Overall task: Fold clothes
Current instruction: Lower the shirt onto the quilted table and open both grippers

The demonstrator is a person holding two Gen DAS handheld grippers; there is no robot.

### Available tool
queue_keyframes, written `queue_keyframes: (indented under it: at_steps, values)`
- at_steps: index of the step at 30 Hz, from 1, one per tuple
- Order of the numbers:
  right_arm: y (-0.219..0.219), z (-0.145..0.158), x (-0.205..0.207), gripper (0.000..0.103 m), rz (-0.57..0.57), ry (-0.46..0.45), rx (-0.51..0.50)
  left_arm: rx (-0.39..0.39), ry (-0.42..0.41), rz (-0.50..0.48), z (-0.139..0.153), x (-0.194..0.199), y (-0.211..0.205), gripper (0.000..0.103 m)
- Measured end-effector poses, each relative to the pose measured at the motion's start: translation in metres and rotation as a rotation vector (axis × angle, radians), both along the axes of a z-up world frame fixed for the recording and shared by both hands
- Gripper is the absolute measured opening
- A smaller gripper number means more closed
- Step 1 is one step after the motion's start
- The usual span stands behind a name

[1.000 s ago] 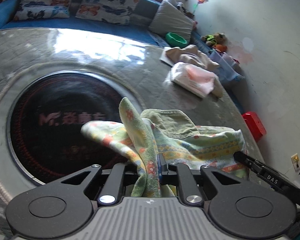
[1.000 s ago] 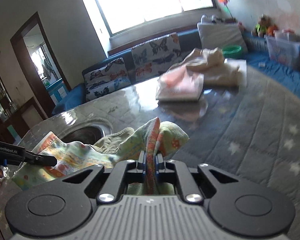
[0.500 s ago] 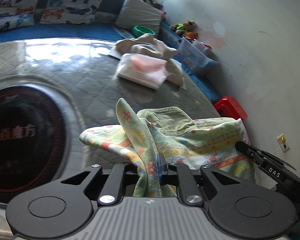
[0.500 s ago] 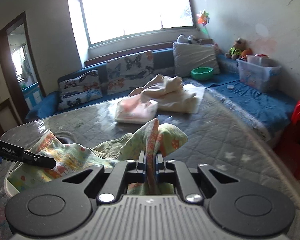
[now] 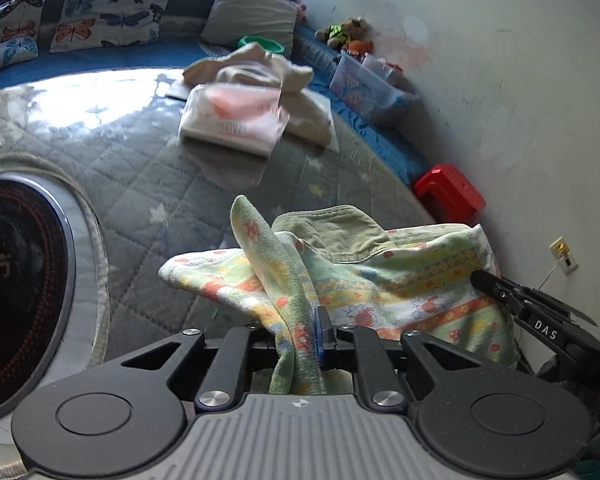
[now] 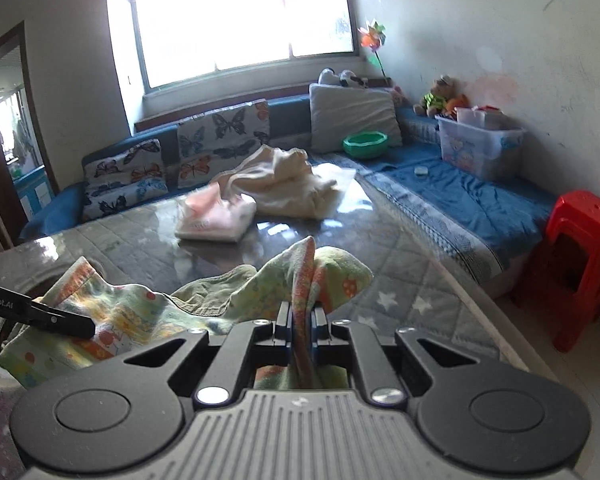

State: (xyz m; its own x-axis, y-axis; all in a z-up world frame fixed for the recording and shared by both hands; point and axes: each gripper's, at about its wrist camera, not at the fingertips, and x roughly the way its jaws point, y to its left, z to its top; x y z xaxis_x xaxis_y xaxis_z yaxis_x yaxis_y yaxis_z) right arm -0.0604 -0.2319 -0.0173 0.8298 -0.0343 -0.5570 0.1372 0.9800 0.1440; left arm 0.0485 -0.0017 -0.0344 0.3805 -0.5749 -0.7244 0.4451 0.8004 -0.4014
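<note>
Because 2 corners must meet, both grippers, left (image 5: 306,330) and right (image 6: 302,322), have jaws clamped on the green floral terry-cloth garment (image 5: 384,280), which hangs between them above the grey quilted bed (image 5: 172,184).

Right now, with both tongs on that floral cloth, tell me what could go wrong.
1. The floral cloth hangs bunched between the left tongs and right tongs; laid down like this, it would likely crease rather than fold flat.
2. The folded pink garment and cream pile lie just ahead on the table; a wide swing could disturb them.
</note>
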Motion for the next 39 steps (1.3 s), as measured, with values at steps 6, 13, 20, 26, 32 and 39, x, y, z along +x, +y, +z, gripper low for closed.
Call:
queue_keyframes:
  at_steps: [6, 13, 20, 26, 32, 39]
  values:
    - [-0.004, -0.020, -0.001, 0.008, -0.016, 0.041, -0.004, 0.026, 0.018, -0.002, -0.013, -0.003, -0.001, 0.014]
    - [-0.010, -0.036, 0.002, 0.010, -0.045, 0.098, -0.020, 0.054, 0.034, 0.007, -0.023, -0.001, 0.005, 0.020]
    - [-0.020, -0.046, 0.006, 0.019, -0.103, 0.139, -0.050, 0.108, 0.026, 0.027, -0.028, 0.002, 0.012, 0.043]
    - [-0.013, -0.042, 0.014, 0.031, -0.072, 0.121, -0.046, 0.138, -0.001, 0.072, -0.021, 0.010, 0.020, 0.047]
    - [-0.004, -0.038, 0.024, 0.043, -0.035, 0.102, -0.039, 0.164, -0.083, 0.097, -0.006, 0.012, 0.014, 0.047]
    - [0.014, -0.046, 0.050, 0.045, 0.014, 0.111, -0.036, 0.123, -0.088, 0.030, 0.000, 0.012, -0.007, 0.047]
